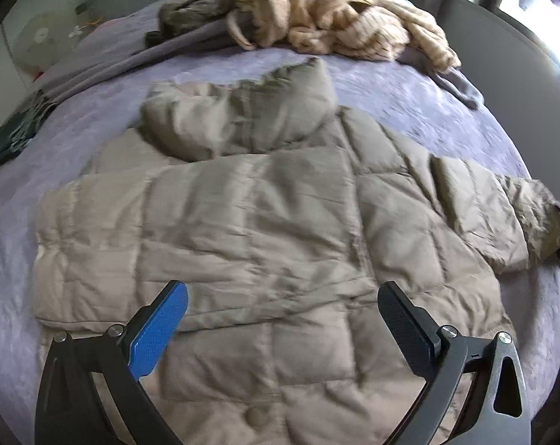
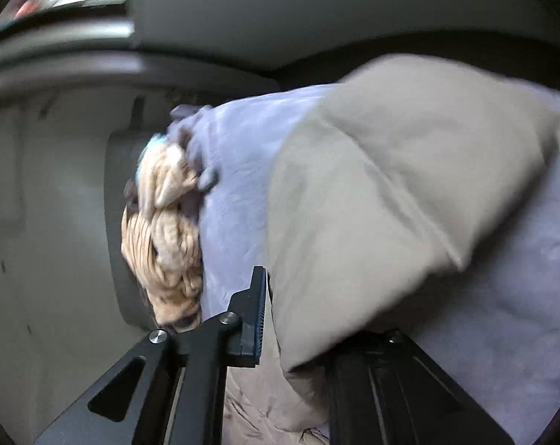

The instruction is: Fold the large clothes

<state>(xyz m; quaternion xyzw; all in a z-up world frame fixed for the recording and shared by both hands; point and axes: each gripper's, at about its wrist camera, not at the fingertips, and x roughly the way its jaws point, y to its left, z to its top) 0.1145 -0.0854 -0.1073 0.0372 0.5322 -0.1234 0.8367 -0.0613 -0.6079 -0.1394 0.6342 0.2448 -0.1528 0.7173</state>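
Note:
A beige quilted puffer jacket (image 1: 265, 222) lies spread on the purple bedspread (image 1: 409, 96), hood at the far end, one sleeve folded across the body. My left gripper (image 1: 280, 307) is open and empty, hovering over the jacket's lower part. In the right wrist view my right gripper (image 2: 298, 319) is closed on a thick fold of the jacket's sleeve (image 2: 372, 193) and holds it lifted above the bedspread (image 2: 239, 185). Its right finger is hidden under the fabric.
A heap of cream knitwear (image 1: 354, 15) and dark clothes (image 1: 202, 11) lies at the bed's far end; the cream knitwear also shows in the right wrist view (image 2: 165, 244). A dark garment (image 1: 16, 129) lies at the left edge. Grey wall panels stand beyond the bed.

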